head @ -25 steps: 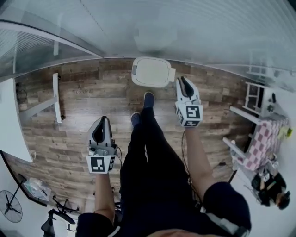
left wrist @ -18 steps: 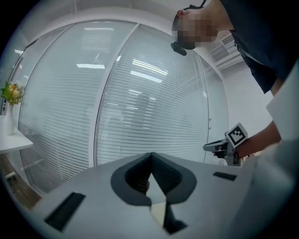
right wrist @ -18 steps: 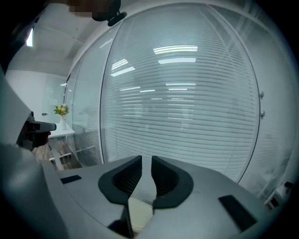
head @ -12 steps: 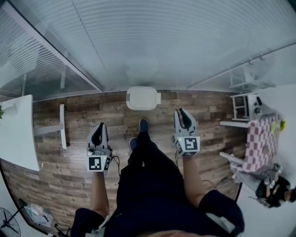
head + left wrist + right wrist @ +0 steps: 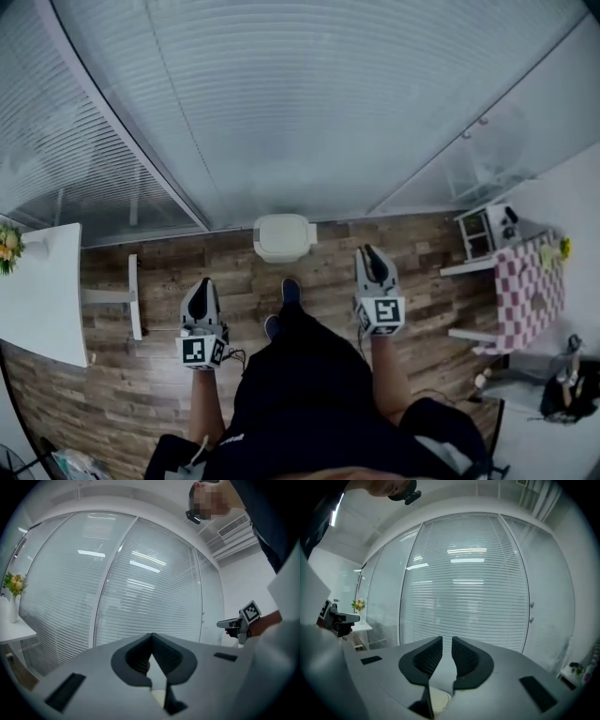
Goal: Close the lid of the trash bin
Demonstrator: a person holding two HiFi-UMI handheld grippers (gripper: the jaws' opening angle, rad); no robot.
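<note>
The white trash bin stands on the wooden floor against the glass wall, and its lid lies flat on top. Both grippers are held up level in front of the person, apart from the bin. My left gripper is to the bin's lower left; in the left gripper view its jaws meet at the tips with nothing in them. My right gripper is to the bin's right; in the right gripper view a narrow gap shows between its pads, which are empty. Each gripper view faces the blinds and does not show the bin.
A white table with flowers is at the left, and a white floor rail lies beside it. A table with a checked cloth and a small shelf are at the right. The person's shoes stand just before the bin.
Both grippers have risen, the right one more, moving off from beside the bin's lid. The view has pulled up and back, so the bin looks smaller and farther.
</note>
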